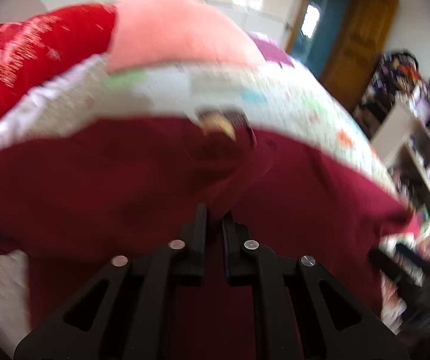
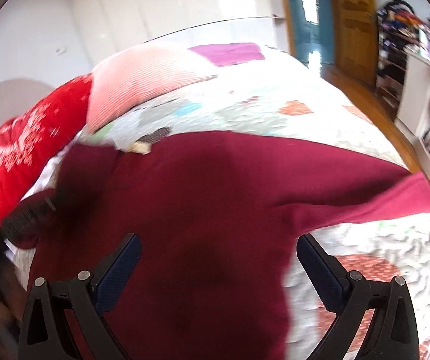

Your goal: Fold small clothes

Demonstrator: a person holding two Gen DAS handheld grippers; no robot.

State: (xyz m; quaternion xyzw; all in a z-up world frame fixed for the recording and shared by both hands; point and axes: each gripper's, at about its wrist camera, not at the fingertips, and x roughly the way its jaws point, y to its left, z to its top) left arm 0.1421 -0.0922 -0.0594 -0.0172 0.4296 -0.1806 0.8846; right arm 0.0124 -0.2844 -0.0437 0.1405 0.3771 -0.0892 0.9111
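Where the left wrist view looks down its own fingers, the left tongs are seen drawn narrow, with a fold of the maroon garment pinched between the pads and bunched up just ahead of them. The garment is spread across the near part of a bed, whose white quilt is patterned with coloured patches. A tan neck label is seen at the garment's far edge. Behind it a pink pillow and a red pillow are propped, touching each other. At the right edge a dark blurred shape — the other tool, as far as can be told — is seen by the garment's sleeve.

From the right wrist view, the right tongs are held wide above the maroon garment, nothing being gripped. One sleeve is stretched out to the right over the quilt. The pink pillow and red pillow are seen at the left, a wooden door and cluttered shelves at the right.
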